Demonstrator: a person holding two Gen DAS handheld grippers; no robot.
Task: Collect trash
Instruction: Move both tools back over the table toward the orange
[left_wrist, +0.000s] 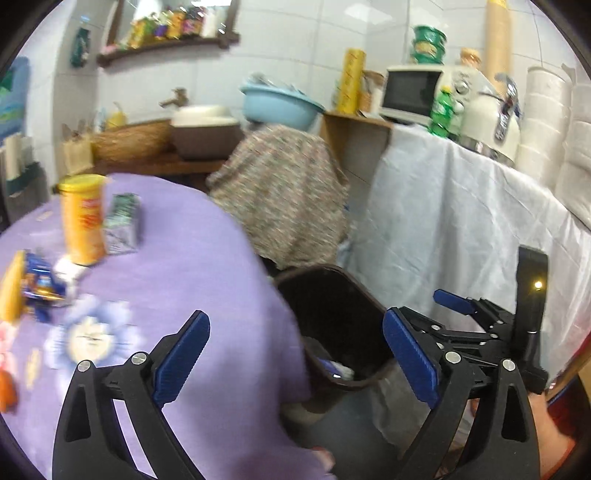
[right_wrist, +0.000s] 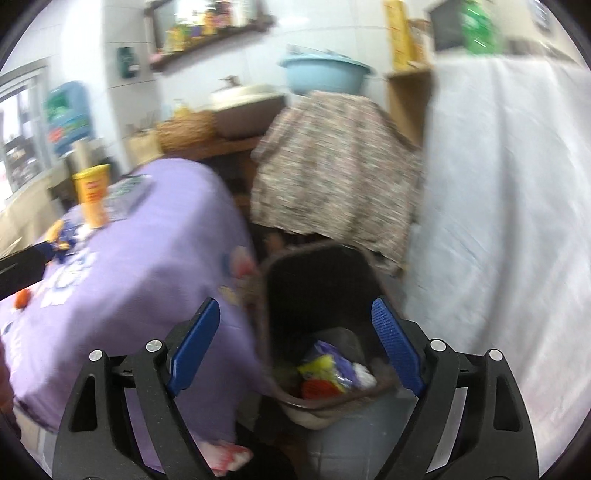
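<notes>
bin (right_wrist: 325, 295): beside worktop (left_wrist: 166, 258), wrappers inside
left tongs (left_wrist: 295, 350): wide, empty
right tongs (right_wrist: 295, 347): wide, empty, over bin
remaining: yellow can (left_wrist: 83, 218), carton (left_wrist: 123, 225)

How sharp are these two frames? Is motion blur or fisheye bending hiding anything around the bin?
Left wrist view: moderate blur; the yellow can and wrappers smear, the bin interior is dark, the open left gripper stays crisp. Right wrist view: heavier smear across the white cloth, yet trash inside the bin still reads; the open right gripper is sharp. Both bend edges strongly.
</notes>
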